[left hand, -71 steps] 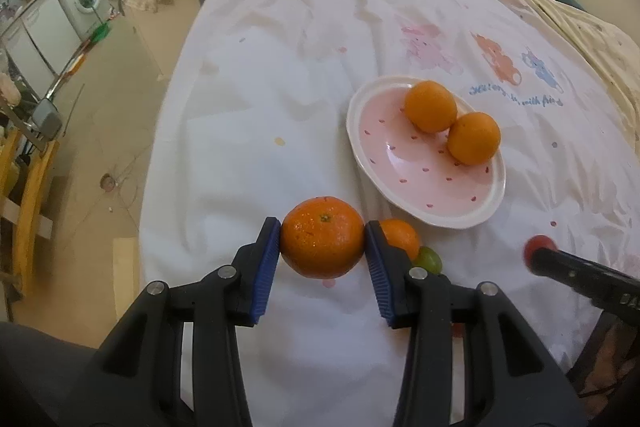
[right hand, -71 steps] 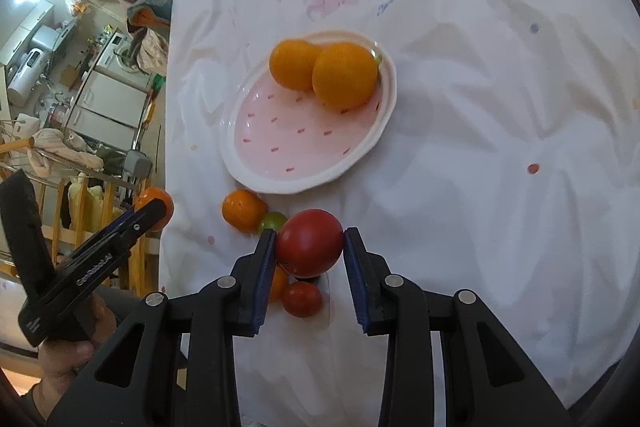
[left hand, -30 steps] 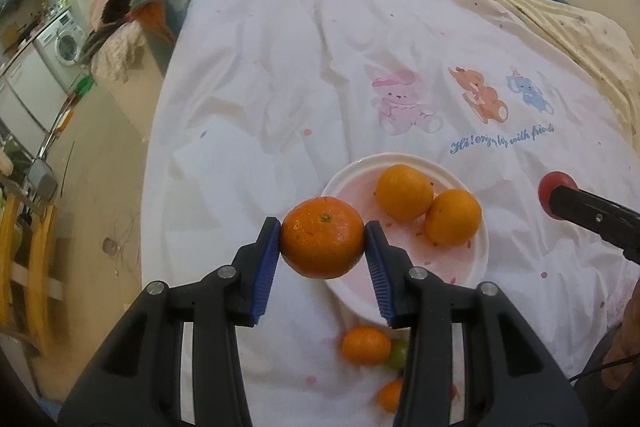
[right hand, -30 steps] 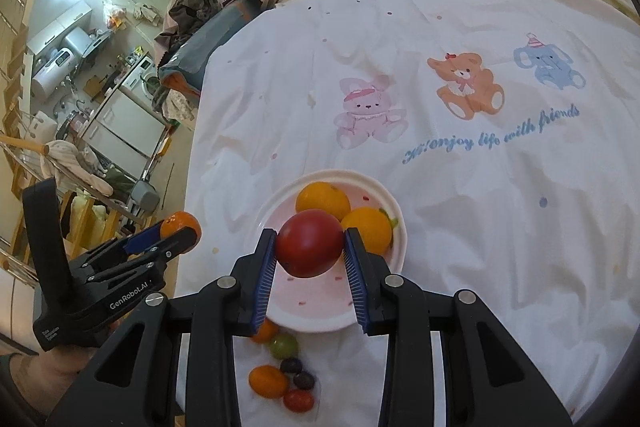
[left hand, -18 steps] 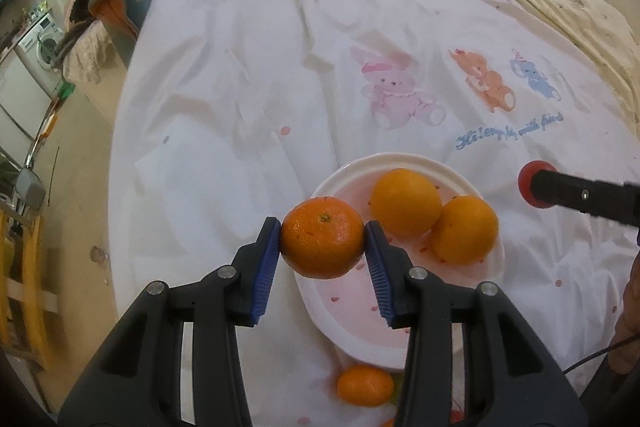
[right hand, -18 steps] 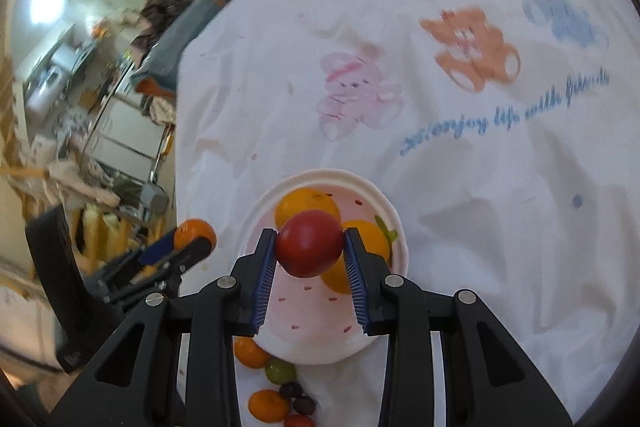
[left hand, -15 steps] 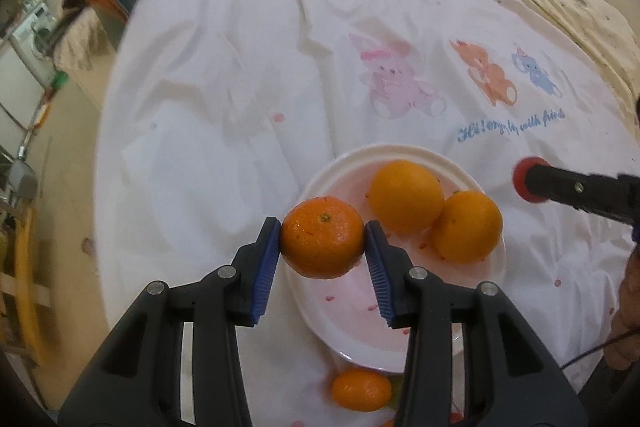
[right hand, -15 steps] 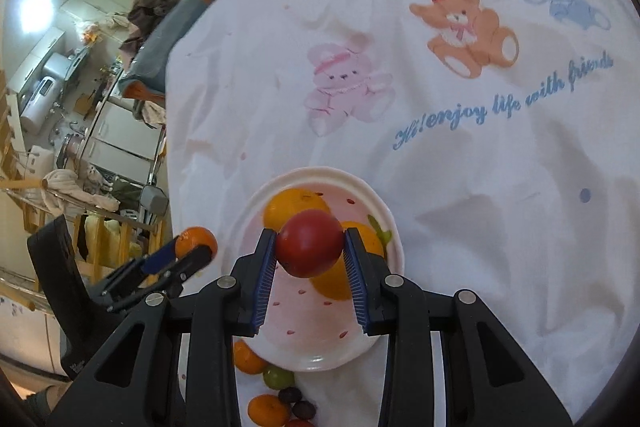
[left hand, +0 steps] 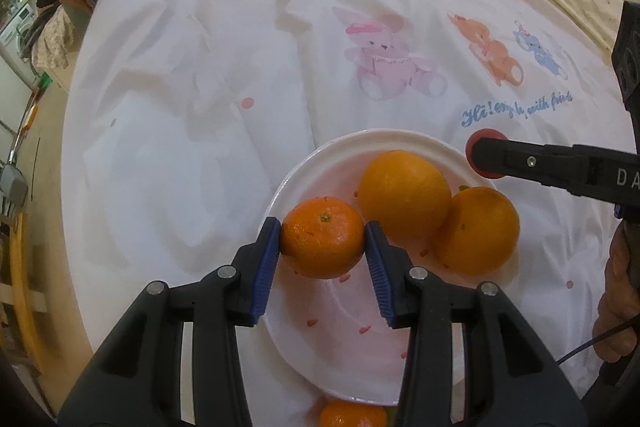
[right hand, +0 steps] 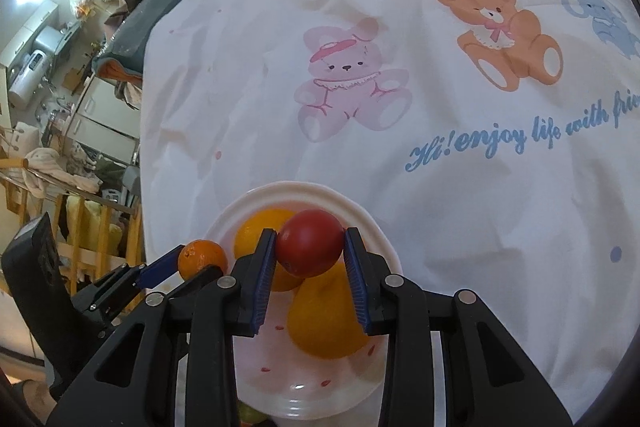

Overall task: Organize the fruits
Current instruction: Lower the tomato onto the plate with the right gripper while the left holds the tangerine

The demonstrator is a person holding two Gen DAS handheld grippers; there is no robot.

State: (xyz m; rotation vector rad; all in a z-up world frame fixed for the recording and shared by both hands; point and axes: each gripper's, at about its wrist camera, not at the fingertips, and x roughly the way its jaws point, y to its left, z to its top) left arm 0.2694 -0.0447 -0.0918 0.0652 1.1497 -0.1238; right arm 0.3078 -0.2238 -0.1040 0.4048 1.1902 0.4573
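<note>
Orange mandarin [left hand: 322, 243] clamped between blue pads [left hand: 267, 269] of left gripper [left hand: 323, 267], stem end up, hung low over near part of pink plate [left hand: 304, 339], likely for release. Red tomato [right hand: 311, 247] pinched sideways in right gripper [right hand: 310, 277], above two oranges [right hand: 326, 319] on the plate. Bear-print cloth [left hand: 200, 67] beyond.

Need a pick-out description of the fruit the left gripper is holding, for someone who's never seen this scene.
Find the white cloth printed with cartoon animals, then the pink-speckled plate on it. Two oranges lie touching on the plate; the mandarin is beside them, clamped between the left gripper's blue pads. It is smaller, deeper orange, green stem-dot up.
</note>
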